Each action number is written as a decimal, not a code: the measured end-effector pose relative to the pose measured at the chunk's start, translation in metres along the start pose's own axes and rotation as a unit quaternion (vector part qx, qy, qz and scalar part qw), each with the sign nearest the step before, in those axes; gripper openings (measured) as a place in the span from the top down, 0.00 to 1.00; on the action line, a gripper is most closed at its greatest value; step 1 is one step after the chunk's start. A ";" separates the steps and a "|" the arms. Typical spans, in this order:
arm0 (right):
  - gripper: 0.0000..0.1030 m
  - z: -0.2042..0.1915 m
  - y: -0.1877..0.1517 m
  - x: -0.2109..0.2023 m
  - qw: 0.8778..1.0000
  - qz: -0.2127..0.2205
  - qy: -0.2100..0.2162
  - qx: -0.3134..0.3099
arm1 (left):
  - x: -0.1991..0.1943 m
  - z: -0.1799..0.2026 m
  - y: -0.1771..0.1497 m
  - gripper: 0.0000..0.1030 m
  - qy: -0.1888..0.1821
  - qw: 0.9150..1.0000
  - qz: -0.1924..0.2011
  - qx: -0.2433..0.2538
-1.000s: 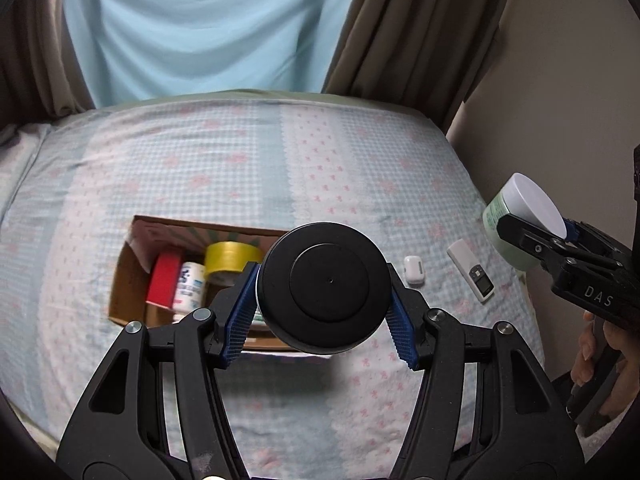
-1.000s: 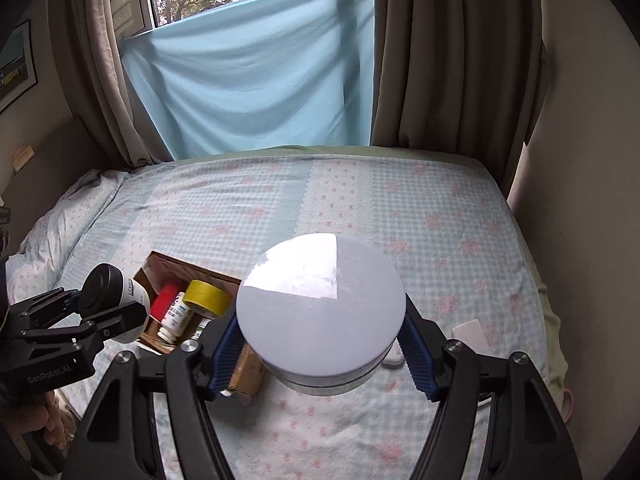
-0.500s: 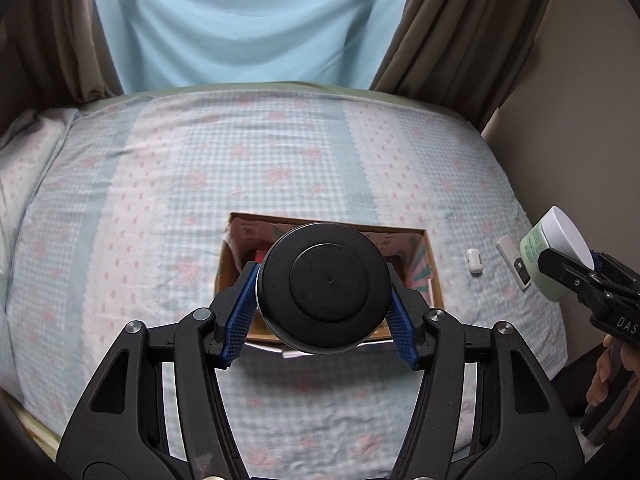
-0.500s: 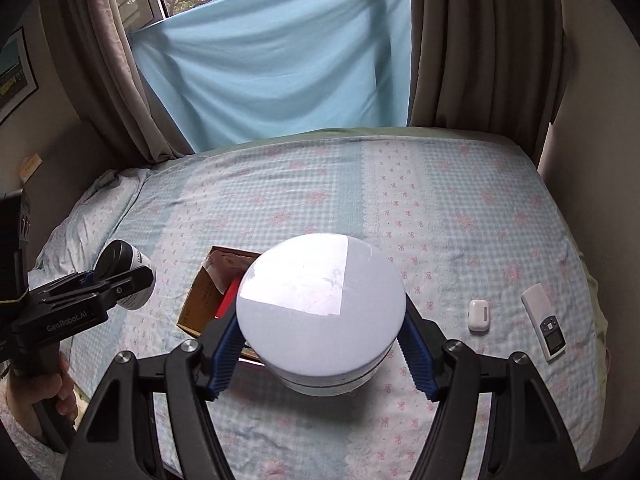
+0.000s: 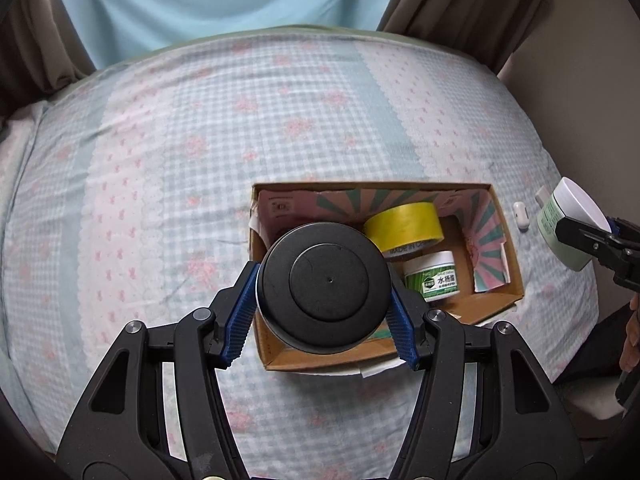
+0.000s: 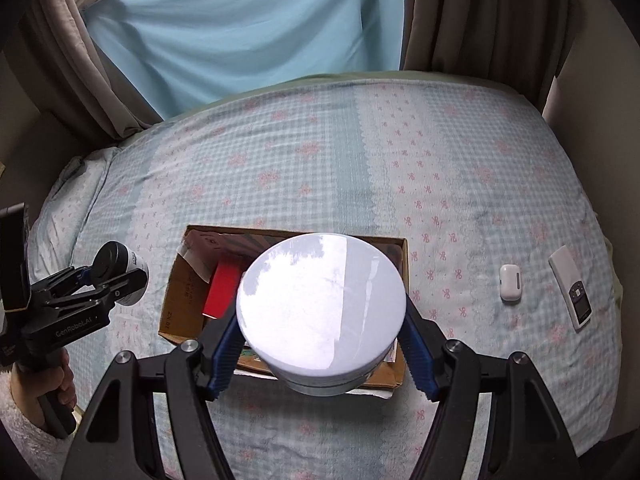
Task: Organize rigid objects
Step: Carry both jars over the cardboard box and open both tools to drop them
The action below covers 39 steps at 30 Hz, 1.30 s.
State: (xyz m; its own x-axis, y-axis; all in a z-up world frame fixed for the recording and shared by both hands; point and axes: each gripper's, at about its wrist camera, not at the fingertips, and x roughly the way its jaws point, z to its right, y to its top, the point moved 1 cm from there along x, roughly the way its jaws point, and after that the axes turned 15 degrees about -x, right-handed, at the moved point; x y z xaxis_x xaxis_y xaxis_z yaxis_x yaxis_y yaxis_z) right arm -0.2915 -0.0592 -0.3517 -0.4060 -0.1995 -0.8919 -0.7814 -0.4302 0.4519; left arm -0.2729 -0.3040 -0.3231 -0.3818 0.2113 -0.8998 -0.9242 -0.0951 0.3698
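Note:
My left gripper [image 5: 322,312] is shut on a black-lidded jar [image 5: 324,286] and holds it above the left part of an open cardboard box [image 5: 500,240] on the bed. The box holds a yellow tape roll [image 5: 404,226] and a small white and green jar [image 5: 432,276]. My right gripper [image 6: 322,356] is shut on a white-lidded jar [image 6: 320,312] above the same box [image 6: 176,300], where a red item [image 6: 220,294] shows. The white-lidded jar also shows in the left wrist view [image 5: 568,228], right of the box. The black-lidded jar also shows in the right wrist view [image 6: 120,266], left of the box.
A white earbud case [image 6: 511,282] and a white remote [image 6: 572,292] lie on the checked bedspread [image 6: 320,160] right of the box. Curtains [image 6: 460,20] and a blue sheet [image 6: 248,28] hang behind the bed. A wall runs along the right side.
Both grippers have moved in over the box with their jars still held. The box now sits centred under each gripper, and its contents show more fully in the left wrist view.

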 end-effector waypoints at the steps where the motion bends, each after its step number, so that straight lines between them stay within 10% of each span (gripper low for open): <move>1: 0.36 0.002 0.001 0.011 1.000 -0.008 -0.001 0.006 | 0.010 -0.003 -0.003 0.46 0.002 1.000 -0.008 0.000; 28: 0.36 0.030 0.008 0.139 0.985 -0.114 -0.022 0.125 | 0.088 0.003 -0.040 0.46 0.027 0.996 -0.054 0.068; 29: 0.35 0.031 0.009 0.140 0.985 -0.116 -0.022 0.126 | 0.088 0.004 -0.040 0.43 0.034 0.996 -0.057 0.066; 31: 0.35 0.033 0.009 0.140 0.985 -0.118 -0.029 0.122 | 0.086 0.006 -0.038 0.01 0.026 0.996 -0.063 0.059; 34: 0.00 0.034 0.010 0.133 0.985 -0.116 -0.039 0.118 | 0.076 0.011 -0.036 0.00 0.002 0.997 -0.056 0.048; 39: 0.00 0.037 0.009 0.114 0.987 -0.097 -0.052 0.117 | 0.069 0.019 -0.038 0.00 0.010 0.997 -0.055 0.053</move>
State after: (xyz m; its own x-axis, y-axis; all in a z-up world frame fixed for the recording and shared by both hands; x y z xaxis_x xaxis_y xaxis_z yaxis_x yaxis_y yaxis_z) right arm -0.3621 -0.0528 -0.4484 -0.2752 -0.0377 -0.9607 -0.9321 -0.2344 0.2762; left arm -0.2639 -0.2671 -0.3946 -0.2791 0.1944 -0.9404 -0.9565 0.0303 0.2901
